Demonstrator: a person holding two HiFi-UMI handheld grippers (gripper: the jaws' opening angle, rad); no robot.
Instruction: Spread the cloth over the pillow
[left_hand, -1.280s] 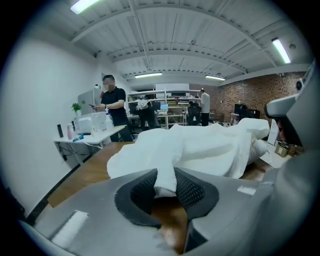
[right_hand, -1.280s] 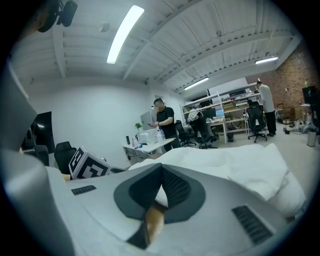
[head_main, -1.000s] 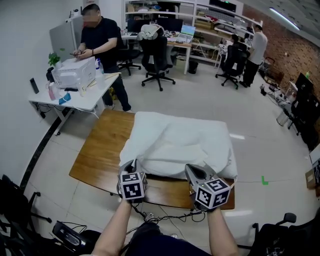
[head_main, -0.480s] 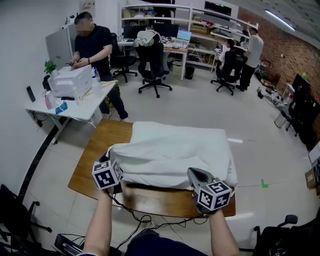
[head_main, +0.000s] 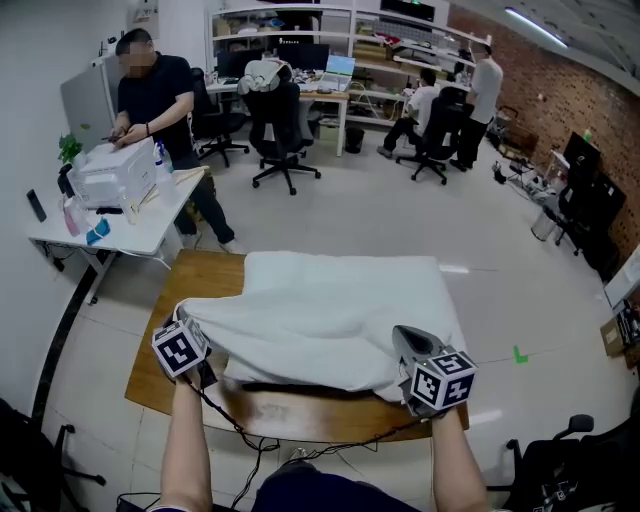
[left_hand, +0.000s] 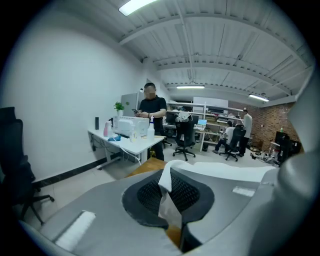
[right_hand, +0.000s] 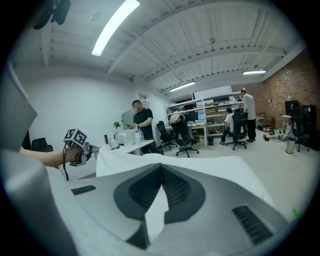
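Observation:
A white cloth (head_main: 310, 320) is stretched wide over the white pillow (head_main: 345, 262), which lies on the wooden table (head_main: 205, 275) and is mostly hidden beneath it. My left gripper (head_main: 186, 322) is shut on the cloth's near left corner, lifted just off the table's left side. In the left gripper view the cloth (left_hand: 167, 197) runs as a pinched strip between the shut pads (left_hand: 192, 192). My right gripper (head_main: 404, 348) is shut on the near right corner. The right gripper view shows the cloth (right_hand: 200, 167) spreading from its jaws toward the left gripper (right_hand: 80, 147).
A white desk (head_main: 140, 225) with a printer (head_main: 108, 172) stands left of the table, and a person (head_main: 155, 95) stands at it. Office chairs (head_main: 272, 115) and desks with people (head_main: 482, 85) fill the far room. A cable (head_main: 250, 440) hangs at the table's near edge.
My left gripper has swung out to the left with its corner, drawing the bunched cloth wide and flat across the pillow. The right gripper has shifted only slightly to the right.

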